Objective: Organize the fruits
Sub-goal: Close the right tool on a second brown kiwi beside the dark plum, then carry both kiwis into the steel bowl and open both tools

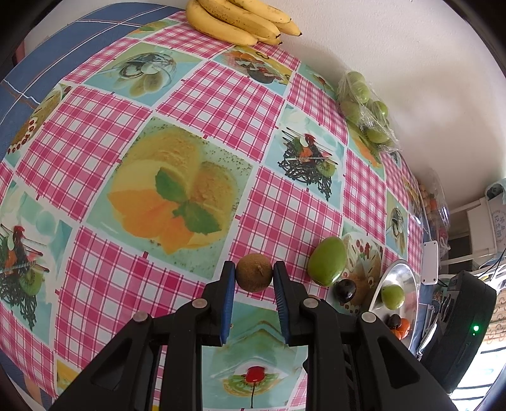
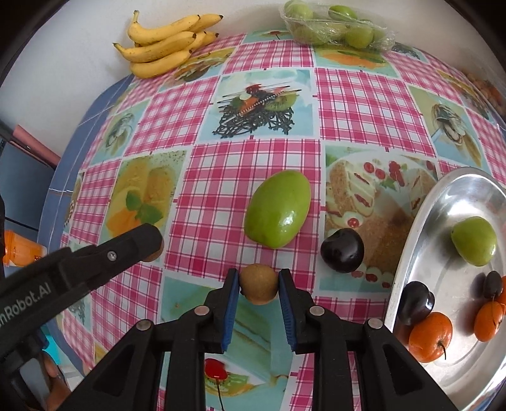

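- Right wrist view: right tongs [image 2: 258, 286] pinching a kiwi [image 2: 258, 284], blue pads on both its sides, just above the worktop [image 2: 253, 164].
- Left wrist view: left tongs [image 1: 254, 273] likewise clamped on a 2nd kiwi [image 1: 254, 272]. From the right cam only that kiwi's edge peeks past the left finger [image 2: 126, 249], so 2 kiwis, 1 per hand.
- Still loose on the worktop: big green fruit [image 2: 277, 208] just beyond the right kiwi, dark plum [image 2: 342, 250] beside it, nearer the tray [image 2: 411, 221].
- Tray sits at the right edge; already holds a small green fruit [image 2: 473, 240], a plum [image 2: 415, 302], an orange [image 2: 430, 336] & more orange bits further in.
- Far side by the wall: bananas [image 2: 164, 47] and a bag of green fruit [image 2: 335, 27], well apart from the tongs.
- Handling, my guess: kiwi is light, fuzzy skin so grips ok, but soft inside – bruises if squeezed hard. Pads across the widest middle, as now, looks right; round, so it'll roll when set down – lower it into the tray, don't drop.
- Green fruit looks smooth, glossy, firm & heavier: could slip; take across its narrower waist. It looks wide for these tongs.
- Plum: slick skin, small, rolls easy; grip at the middle, gentle.
- Task approx. midway, I'd say: some fruit in tray, several still out.
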